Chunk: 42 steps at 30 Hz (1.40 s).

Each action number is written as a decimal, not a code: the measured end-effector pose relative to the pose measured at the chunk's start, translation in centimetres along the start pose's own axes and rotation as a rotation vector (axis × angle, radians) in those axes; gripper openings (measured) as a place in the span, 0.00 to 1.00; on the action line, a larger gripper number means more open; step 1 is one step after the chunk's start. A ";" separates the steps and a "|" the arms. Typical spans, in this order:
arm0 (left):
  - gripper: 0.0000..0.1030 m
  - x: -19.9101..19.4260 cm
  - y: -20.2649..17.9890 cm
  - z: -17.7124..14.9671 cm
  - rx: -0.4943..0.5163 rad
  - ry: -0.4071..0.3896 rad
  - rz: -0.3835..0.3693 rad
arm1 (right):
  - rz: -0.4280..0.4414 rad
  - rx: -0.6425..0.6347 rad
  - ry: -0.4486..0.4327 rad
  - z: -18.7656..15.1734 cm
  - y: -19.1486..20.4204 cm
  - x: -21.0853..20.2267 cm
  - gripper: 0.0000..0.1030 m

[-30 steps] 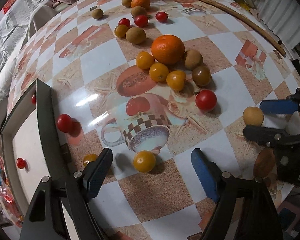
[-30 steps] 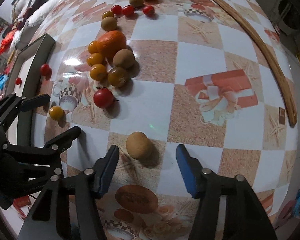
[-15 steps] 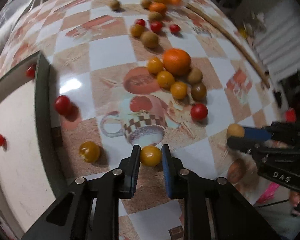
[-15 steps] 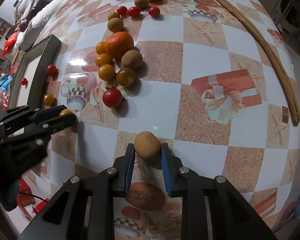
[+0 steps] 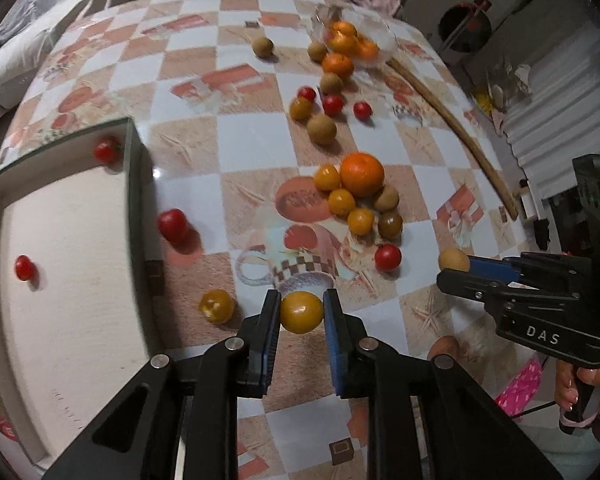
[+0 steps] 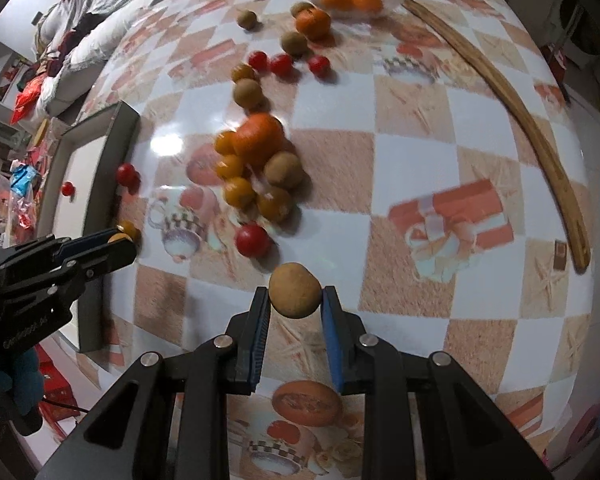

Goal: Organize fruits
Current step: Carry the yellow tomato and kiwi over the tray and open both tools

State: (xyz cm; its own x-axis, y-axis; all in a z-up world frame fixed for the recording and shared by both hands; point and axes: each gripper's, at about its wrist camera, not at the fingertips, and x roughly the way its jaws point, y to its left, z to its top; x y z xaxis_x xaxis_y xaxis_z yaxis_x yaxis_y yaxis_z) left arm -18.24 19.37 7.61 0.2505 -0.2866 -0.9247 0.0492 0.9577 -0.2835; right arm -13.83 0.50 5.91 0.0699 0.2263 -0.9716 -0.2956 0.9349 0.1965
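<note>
Above the table (image 5: 260,136), left gripper (image 5: 302,312) pinching yellow tomato (image 5: 302,313), right gripper (image 6: 295,296) pinching brown fruit (image 6: 295,295)

Tablecloth (image 5: 240,136): checkered in white and sandy tan, printed with red gift boxes, starfish and a checked cup. Centre frame: large orange (image 5: 362,173), yellow-orange tomatoes (image 5: 341,202), brown kiwis (image 5: 387,198), red cherry tomatoes (image 5: 388,257). Lower centre: yellow tomato (image 5: 301,312) between black fingers with blue pads (image 5: 334,332). Left: tray (image 5: 136,184), dark rim, cream floor. Right-wrist view, lower centre: tan-brown fruit (image 6: 295,295).
</note>
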 end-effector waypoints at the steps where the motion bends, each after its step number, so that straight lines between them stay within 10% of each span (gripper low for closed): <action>1: 0.22 -0.3 0.1 0.0 -0.006 -0.008 0.002 | 0.002 -0.008 -0.003 0.3 0.2 -0.1 0.27; 21: 0.22 -6.4 15.5 -2.8 -0.291 -0.133 0.257 | 0.140 -0.266 -0.008 7.7 16.2 1.8 0.27; 42: 0.22 -0.9 23.7 4.5 -0.342 -0.086 0.332 | 0.138 -0.314 0.060 13.4 24.4 10.4 0.27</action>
State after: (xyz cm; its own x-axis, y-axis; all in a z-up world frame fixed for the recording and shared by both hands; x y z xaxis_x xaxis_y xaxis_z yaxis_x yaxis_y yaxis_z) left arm -12.96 42.40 2.90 0.2784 0.0496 -0.9592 -0.3635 0.9298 -0.0575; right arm -7.58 29.30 2.38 -0.0450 0.3193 -0.9466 -0.5776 0.7648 0.2854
